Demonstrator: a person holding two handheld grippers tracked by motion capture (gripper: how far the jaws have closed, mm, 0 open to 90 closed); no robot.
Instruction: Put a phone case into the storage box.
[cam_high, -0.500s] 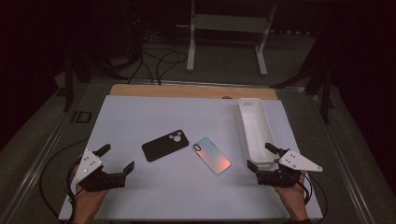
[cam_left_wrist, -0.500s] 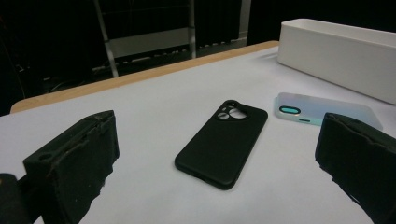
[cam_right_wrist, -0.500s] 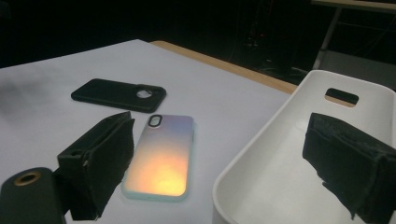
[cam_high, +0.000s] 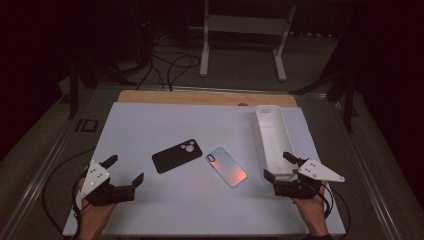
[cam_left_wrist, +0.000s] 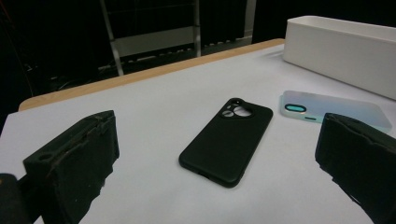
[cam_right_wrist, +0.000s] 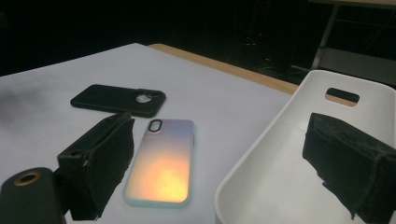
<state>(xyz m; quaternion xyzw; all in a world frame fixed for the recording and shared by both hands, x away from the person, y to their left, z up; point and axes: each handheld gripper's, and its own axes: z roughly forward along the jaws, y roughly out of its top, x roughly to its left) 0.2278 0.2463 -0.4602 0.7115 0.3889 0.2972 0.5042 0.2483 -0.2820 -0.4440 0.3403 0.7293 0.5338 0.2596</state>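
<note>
Black case (cam_high: 177, 155) mid-table beside iridescent case (cam_high: 227, 166), both ahead of the grippers, left gripper (cam_high: 122, 170) jaws apart at near left, well short of the black case, right gripper (cam_high: 280, 166) jaws apart, straddling near end of white tray (cam_high: 270, 137)

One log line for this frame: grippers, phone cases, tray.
left gripper: open, empty | right gripper: open, at tray near end | black case, iridescent case: flat on table, apart

Dark room: a white-topped table (cam_high: 150, 125), a pale metal stand (cam_high: 243, 30) behind, probably cables (cam_high: 170, 65) on the floor.
</note>
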